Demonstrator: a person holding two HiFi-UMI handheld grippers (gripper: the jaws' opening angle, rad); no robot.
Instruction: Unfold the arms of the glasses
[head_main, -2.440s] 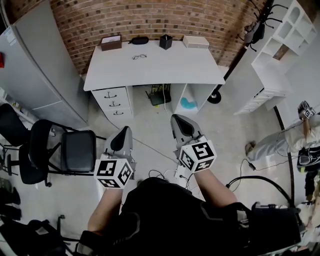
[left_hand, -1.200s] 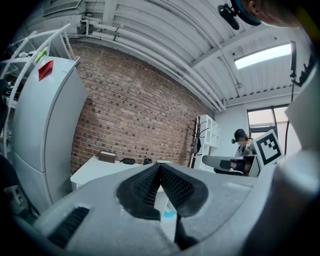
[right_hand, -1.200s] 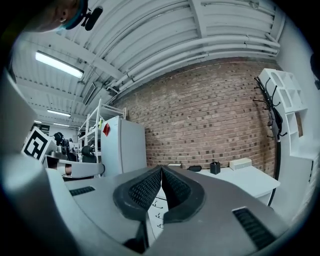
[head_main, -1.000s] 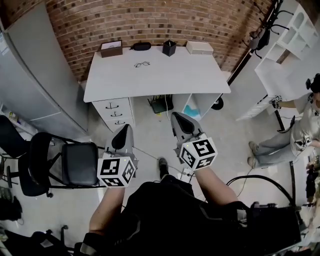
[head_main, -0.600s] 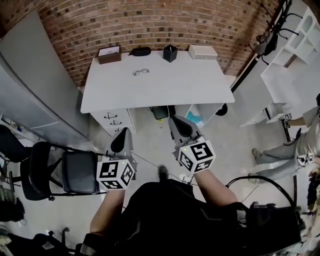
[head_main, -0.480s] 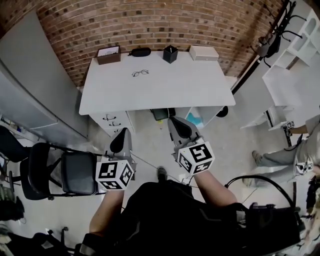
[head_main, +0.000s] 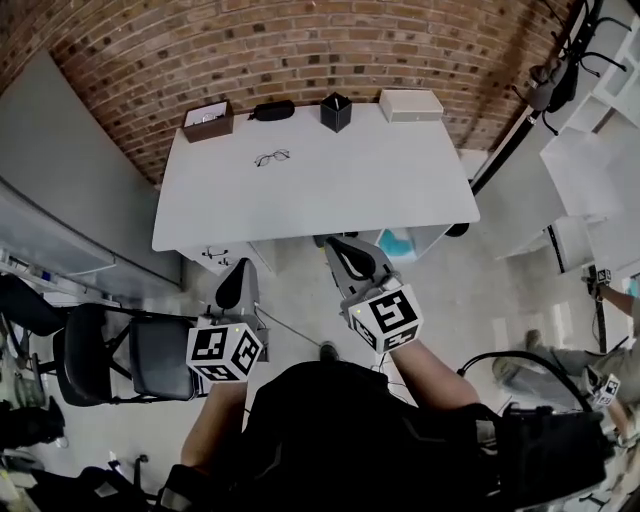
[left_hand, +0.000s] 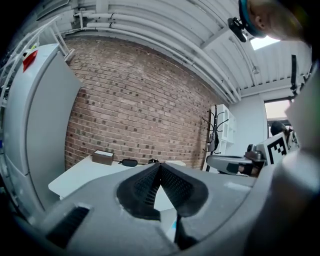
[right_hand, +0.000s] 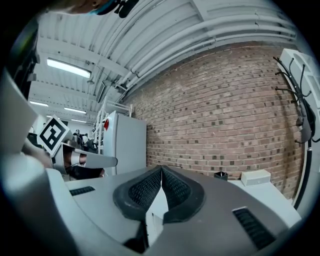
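A pair of dark-framed glasses (head_main: 271, 157) lies on the white desk (head_main: 330, 190) toward its back left, far from both grippers. My left gripper (head_main: 230, 290) hangs short of the desk's front edge, shut with nothing between its fingers (left_hand: 159, 172). My right gripper (head_main: 343, 254) reaches level toward the desk front, a little further forward than the left, also shut and empty, its pads (right_hand: 161, 176) pressed together. Both point at the brick wall behind the desk.
Along the desk's back edge stand a brown box (head_main: 208, 121), a black glasses case (head_main: 272, 109), a black pen holder (head_main: 335, 111) and a white box (head_main: 410, 104). A black chair (head_main: 120, 355) stands at the left, grey cabinets (head_main: 60, 200) beyond it, white shelving (head_main: 600, 150) at the right.
Both grippers have moved forward toward the desk together with the person, so the desk now sits closer and larger in the head view. Both stayed shut.
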